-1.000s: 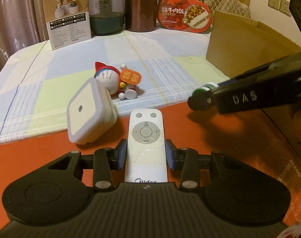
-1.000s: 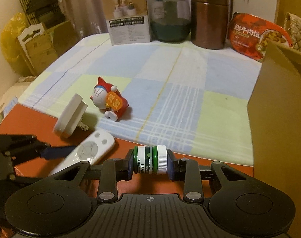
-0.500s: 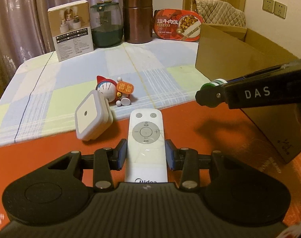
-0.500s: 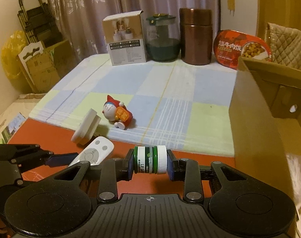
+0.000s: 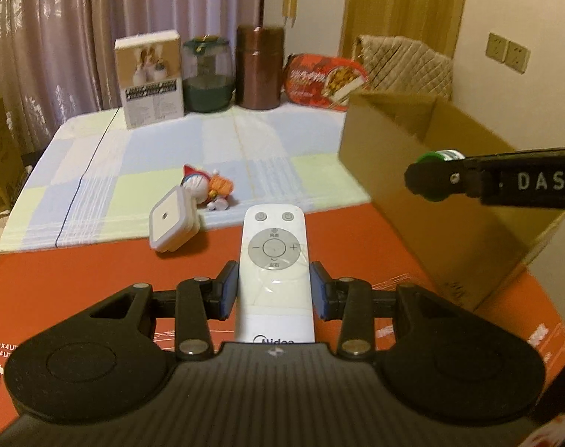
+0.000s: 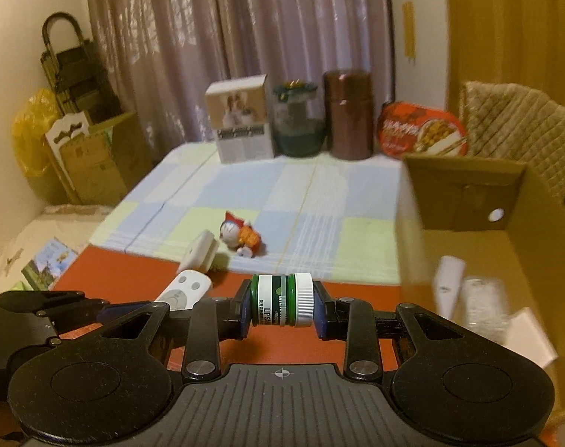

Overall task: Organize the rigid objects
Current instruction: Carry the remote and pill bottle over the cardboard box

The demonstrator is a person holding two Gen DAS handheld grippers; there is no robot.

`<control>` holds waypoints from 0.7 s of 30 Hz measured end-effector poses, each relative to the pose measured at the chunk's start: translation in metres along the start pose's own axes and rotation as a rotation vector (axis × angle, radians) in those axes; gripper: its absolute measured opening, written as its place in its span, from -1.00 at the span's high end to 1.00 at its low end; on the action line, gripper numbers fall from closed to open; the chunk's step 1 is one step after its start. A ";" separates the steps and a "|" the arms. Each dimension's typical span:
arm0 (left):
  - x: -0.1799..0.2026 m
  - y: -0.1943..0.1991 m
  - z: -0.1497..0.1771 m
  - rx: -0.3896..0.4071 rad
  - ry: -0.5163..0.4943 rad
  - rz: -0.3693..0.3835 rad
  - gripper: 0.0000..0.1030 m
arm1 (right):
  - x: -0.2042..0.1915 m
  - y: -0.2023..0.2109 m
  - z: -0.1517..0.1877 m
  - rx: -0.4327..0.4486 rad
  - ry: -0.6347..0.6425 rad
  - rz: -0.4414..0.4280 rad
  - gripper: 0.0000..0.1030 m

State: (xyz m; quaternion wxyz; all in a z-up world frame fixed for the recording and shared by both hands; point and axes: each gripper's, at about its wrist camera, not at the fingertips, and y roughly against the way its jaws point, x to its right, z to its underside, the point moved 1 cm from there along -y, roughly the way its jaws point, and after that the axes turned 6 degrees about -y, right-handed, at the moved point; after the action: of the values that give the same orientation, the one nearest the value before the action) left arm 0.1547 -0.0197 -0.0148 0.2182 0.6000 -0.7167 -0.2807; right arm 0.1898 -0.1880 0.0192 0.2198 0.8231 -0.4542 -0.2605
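Note:
My left gripper is shut on a white Midea remote and holds it above the red surface. My right gripper is shut on a small green-and-white lip balm jar; it shows from the side in the left wrist view, near the wall of the open cardboard box. The box holds several white items. A white square plug light and a Doraemon toy lie on the checked cloth edge.
At the table's back stand a product box, a green glass jar, a brown canister and a red food pack. A quilted chair is behind the cardboard box. Cartons and a yellow bag stand left.
Both grippers have risen and pulled back with their objects. The right gripper has swung toward the cardboard box, whose inside now shows.

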 end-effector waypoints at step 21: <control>0.141 0.025 -0.080 0.087 -0.075 0.201 0.32 | 0.153 0.121 0.002 0.065 -0.198 0.252 0.44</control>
State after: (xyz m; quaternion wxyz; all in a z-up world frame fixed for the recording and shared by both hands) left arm 0.1623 -0.1665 0.0580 0.1920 0.5231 -0.7925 -0.2480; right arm 0.1810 -0.3800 0.0549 0.1781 0.7366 -0.5817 -0.2956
